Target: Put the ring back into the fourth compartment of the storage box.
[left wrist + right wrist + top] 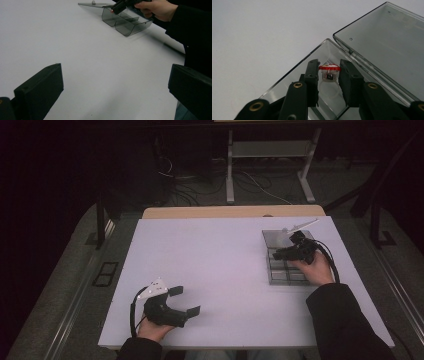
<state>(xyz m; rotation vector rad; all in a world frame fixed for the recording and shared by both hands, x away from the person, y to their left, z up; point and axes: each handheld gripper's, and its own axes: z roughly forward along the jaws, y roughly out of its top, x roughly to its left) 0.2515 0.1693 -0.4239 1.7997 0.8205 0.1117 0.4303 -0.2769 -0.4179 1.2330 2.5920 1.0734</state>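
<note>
A smoked clear compartment box point(281, 277) stands at the table's right side, its lid point(274, 238) folded open away from me. My right gripper point(276, 254) hovers over the box's upper compartments, pointing left. In the right gripper view its jaws point(329, 72) are shut on a small clear ring with a red-rimmed top point(329, 67), held just above an open compartment point(294, 72) beside the lid point(384, 42). My left gripper point(186, 301) rests near the front left of the table, open with nothing between its jaws point(115, 92). Far off it sees the box point(127, 25) and the right gripper point(117, 7).
The white tabletop point(210, 265) stretches between the two hands. A wooden table edge point(230, 212) lies behind it, with white desk legs point(229, 175) and cables on the dark floor beyond. A small grey knob point(93, 2) sits on the lid.
</note>
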